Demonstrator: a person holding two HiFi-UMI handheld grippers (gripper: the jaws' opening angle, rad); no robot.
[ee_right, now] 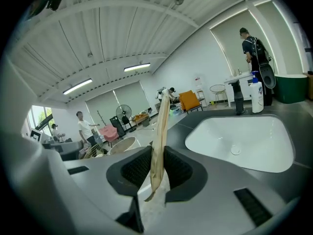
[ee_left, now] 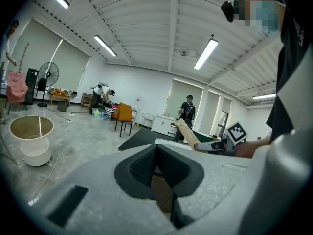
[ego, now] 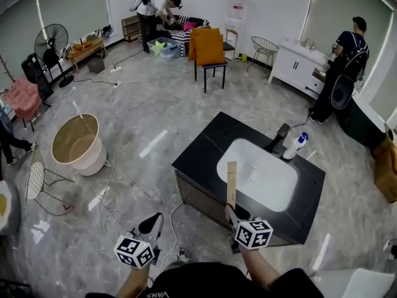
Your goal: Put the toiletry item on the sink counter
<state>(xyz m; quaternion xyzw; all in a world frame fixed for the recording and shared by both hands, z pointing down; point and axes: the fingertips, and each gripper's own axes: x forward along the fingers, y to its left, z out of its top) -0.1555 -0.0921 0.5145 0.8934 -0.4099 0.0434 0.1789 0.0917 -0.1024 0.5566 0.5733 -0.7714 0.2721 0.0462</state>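
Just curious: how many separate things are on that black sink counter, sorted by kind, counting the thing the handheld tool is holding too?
White bottle with blue cap: 1
Black faucet: 1
Flat tan strip, clamped in the right gripper, not set down: 1
Total: 3

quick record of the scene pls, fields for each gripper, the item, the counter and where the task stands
right gripper: shut on long tan toiletry pack, pack upright
left gripper: shut, nothing between the jaws
sink counter: black top, white basin set in it
on counter: white bottle with blue cap beside black faucet
task state: pack not yet set down, held by the counter's near edge
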